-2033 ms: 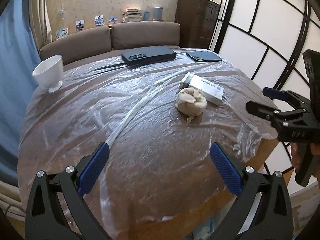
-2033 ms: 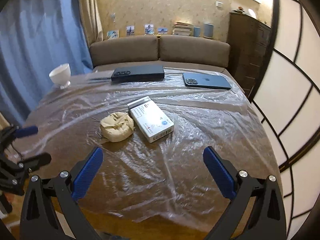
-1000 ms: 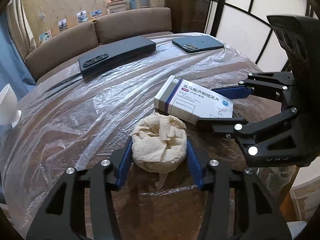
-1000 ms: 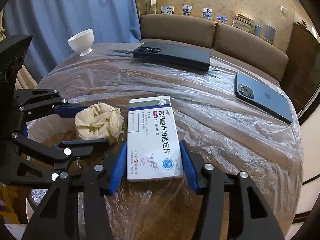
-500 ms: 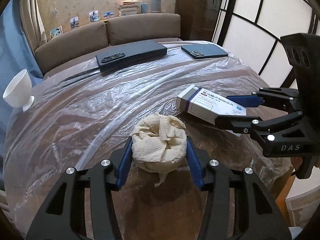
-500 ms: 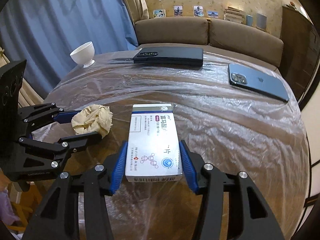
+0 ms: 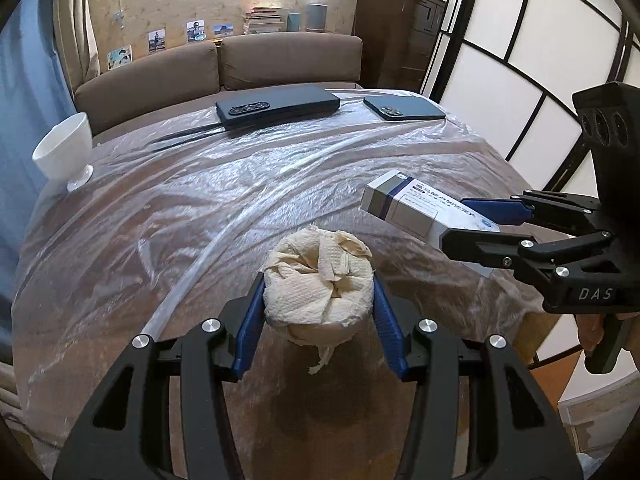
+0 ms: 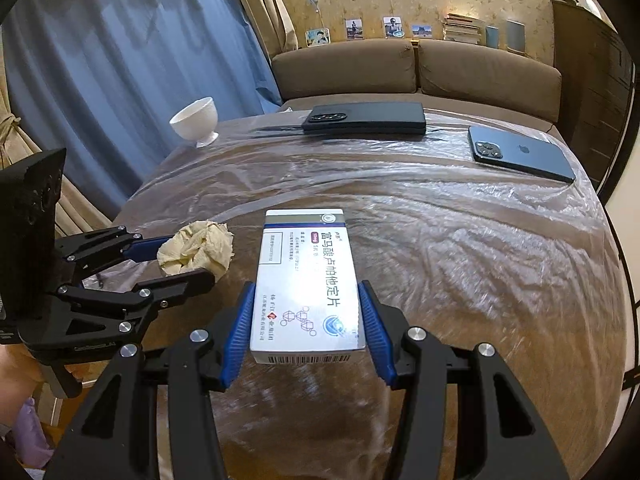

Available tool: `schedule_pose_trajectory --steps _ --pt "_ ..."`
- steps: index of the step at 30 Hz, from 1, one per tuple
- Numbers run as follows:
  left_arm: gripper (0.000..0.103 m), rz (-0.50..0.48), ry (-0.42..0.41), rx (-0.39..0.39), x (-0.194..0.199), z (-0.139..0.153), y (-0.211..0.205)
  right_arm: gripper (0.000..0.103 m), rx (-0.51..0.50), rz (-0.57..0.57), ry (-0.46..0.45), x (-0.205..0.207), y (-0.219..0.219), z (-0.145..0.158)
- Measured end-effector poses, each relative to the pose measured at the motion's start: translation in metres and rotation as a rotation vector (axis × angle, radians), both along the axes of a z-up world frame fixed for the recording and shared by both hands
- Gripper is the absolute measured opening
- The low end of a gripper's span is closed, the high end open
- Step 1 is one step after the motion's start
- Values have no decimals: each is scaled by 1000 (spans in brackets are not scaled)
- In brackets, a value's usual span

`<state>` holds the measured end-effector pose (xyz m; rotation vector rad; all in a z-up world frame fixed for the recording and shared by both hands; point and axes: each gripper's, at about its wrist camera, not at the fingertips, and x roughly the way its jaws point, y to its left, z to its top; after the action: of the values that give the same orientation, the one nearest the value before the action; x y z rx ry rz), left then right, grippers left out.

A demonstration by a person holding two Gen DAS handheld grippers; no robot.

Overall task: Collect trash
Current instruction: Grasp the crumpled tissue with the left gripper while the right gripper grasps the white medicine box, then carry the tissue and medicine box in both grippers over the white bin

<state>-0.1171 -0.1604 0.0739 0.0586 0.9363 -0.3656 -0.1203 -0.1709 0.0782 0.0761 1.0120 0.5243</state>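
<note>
Left gripper (image 7: 319,312) fingers clamp tissue wad (image 7: 318,286); right gripper (image 8: 306,326) fingers clamp box (image 8: 306,284) (long axis along fingers), beside wad, both above surface (image 8: 460,248).

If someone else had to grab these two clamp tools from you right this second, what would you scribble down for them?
Left gripper: fingers shut on the crumpled paper wad, held clear above the table.
Right gripper: fingers shut on the white medicine box, also off the table.
Done: both pieces of trash are picked up.
Left: carry both to a bin; none shows in either view, so find it first.
Leave alone: the white cup, the long black case and the blue phone at the far side of the plastic-covered table.
</note>
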Motion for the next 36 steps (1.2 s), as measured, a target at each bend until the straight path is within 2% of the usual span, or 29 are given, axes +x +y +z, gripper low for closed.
schedule_pose_trajectory --steps 14,30,36 --pt "52 -29 -10 -22 -48 11 25 50 30 -47 25 -61 18 10" --pt "52 -160 -11 -46 -108 16 43 50 45 -113 30 -139 36 25" --pt "52 -175 2 -55 -135 16 42 50 41 -96 56 -167 34 24"
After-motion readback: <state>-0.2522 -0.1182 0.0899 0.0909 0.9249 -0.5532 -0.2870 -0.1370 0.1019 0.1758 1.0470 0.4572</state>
